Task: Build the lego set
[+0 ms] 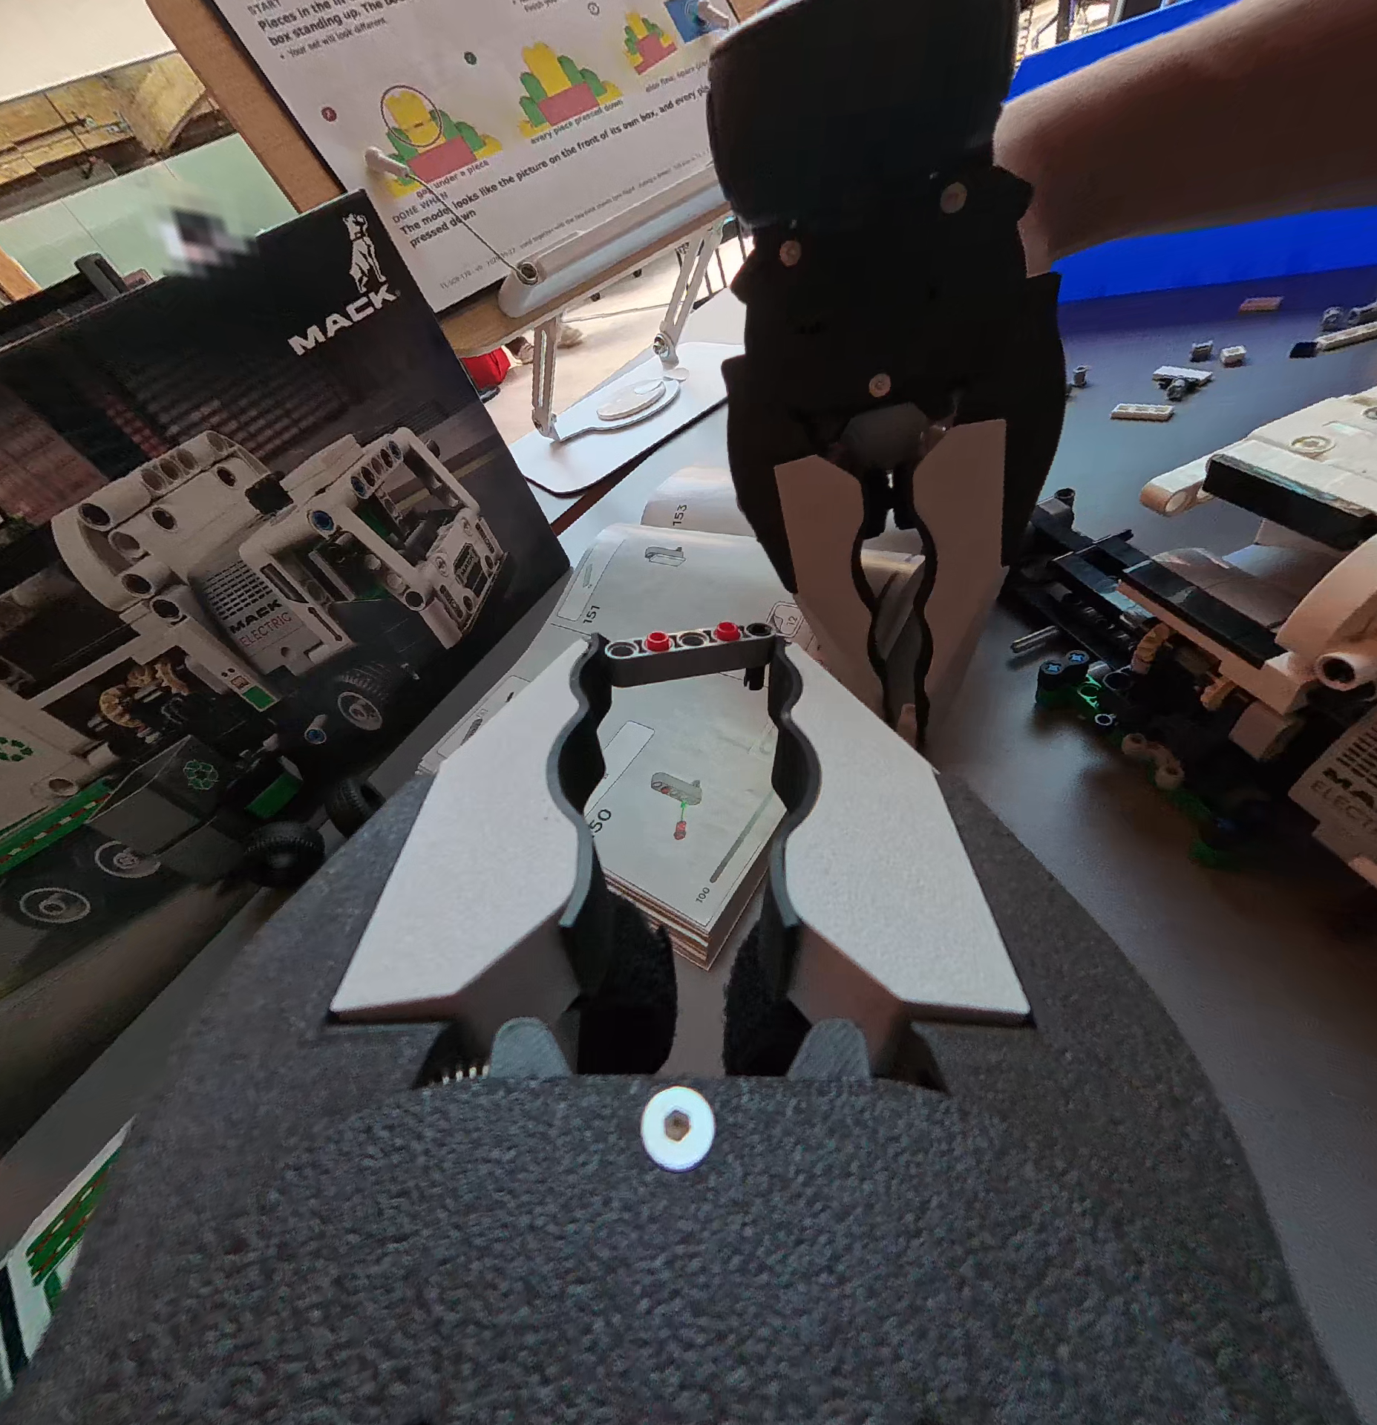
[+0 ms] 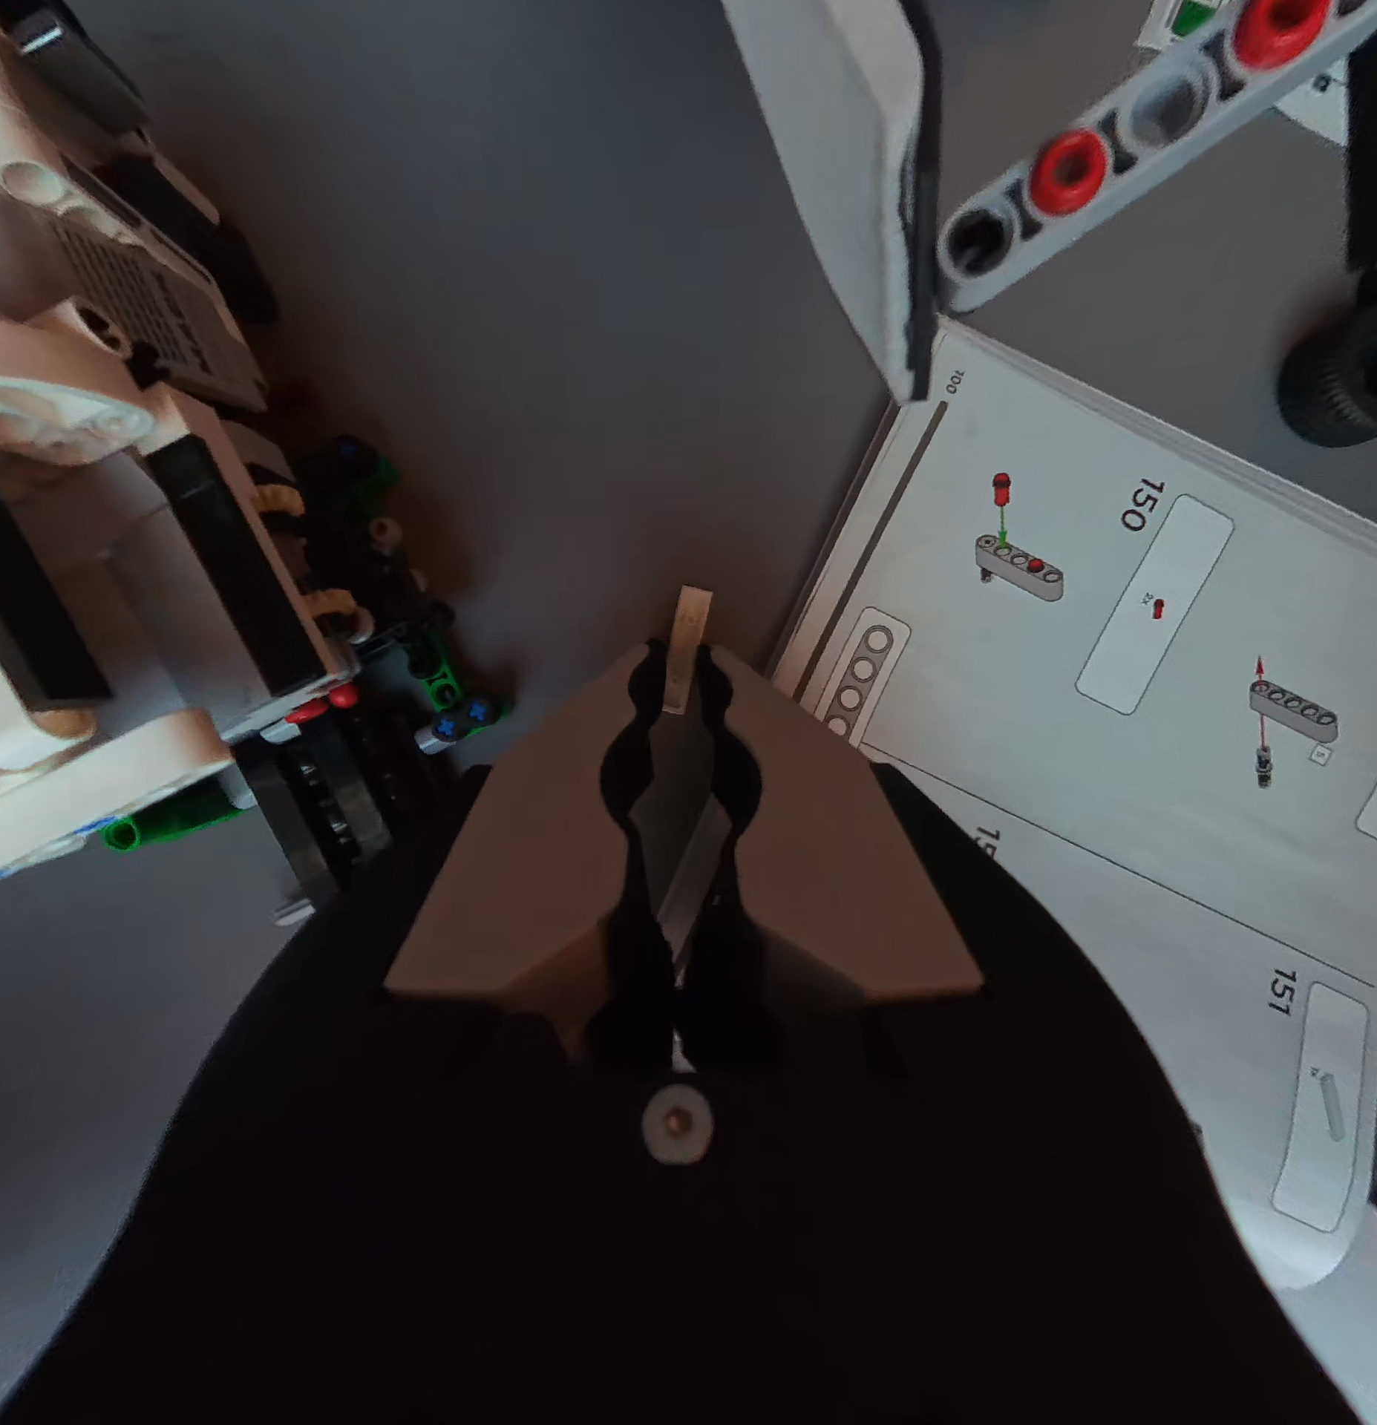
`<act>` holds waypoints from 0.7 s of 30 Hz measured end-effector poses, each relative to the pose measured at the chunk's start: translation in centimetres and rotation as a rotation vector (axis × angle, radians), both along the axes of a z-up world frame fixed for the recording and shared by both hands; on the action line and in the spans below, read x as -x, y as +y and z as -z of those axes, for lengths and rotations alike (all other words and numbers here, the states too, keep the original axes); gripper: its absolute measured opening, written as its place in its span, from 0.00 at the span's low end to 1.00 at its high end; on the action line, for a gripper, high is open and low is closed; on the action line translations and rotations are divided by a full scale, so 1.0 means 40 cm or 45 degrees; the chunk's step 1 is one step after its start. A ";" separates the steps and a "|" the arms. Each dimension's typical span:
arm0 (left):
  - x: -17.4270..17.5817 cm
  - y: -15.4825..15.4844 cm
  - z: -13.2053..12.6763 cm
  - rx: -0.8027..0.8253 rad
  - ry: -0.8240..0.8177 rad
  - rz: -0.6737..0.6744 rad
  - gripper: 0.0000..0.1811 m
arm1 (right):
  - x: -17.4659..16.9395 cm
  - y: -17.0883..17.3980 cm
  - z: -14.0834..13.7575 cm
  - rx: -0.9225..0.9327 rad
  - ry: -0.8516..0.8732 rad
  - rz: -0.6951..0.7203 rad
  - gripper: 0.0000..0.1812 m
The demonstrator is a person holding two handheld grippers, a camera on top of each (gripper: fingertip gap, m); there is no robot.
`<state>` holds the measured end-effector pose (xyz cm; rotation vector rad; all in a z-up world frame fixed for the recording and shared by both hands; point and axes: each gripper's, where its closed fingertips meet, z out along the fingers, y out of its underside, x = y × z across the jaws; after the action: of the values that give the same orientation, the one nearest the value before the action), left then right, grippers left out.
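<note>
The left gripper (image 1: 689, 655) is closed on a grey beam (image 1: 689, 646), gripped by its two ends between the fingertips and held level above the open instruction booklet (image 1: 700, 756). Five holes run along the beam; two are filled by red pins (image 1: 656, 640), and a black pin (image 1: 756, 678) hangs below one end.

The right gripper (image 2: 681, 663) is clamped on a thin pale strip (image 2: 689, 648), which projects past the fingertips; the view is dark there, and the strip appears to be a slim axle or bar. This gripper is pointed down at the grey table (image 2: 554, 308), just beside the booklet edge.

The partly built white truck (image 1: 1248, 617) lies on the table to the right, near the right gripper. Loose pieces (image 1: 1179, 378) are scattered beyond it. The set's box (image 1: 230, 540) stands upright on the left.
</note>
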<state>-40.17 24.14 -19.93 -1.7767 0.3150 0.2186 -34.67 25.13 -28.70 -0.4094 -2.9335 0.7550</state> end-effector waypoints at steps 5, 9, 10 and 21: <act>-0.001 -0.001 -0.008 -0.018 0.035 -0.024 0.22 | 0.004 0.022 -0.028 0.022 0.053 0.225 0.03; -0.011 -0.001 -0.013 -0.030 0.155 -0.040 0.22 | -0.024 0.044 -0.207 0.267 0.290 0.516 0.03; -0.014 -0.001 -0.012 -0.029 0.175 -0.045 0.22 | -0.048 0.058 -0.241 0.222 0.394 0.565 0.03; -0.022 0.000 -0.029 -0.059 0.237 -0.084 0.22 | -0.482 0.112 -0.106 -1.215 0.766 0.250 0.04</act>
<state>-39.30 24.13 -18.78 -1.7259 0.3815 0.4371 -15.39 29.60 -24.45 -0.2851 -2.2669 -0.4859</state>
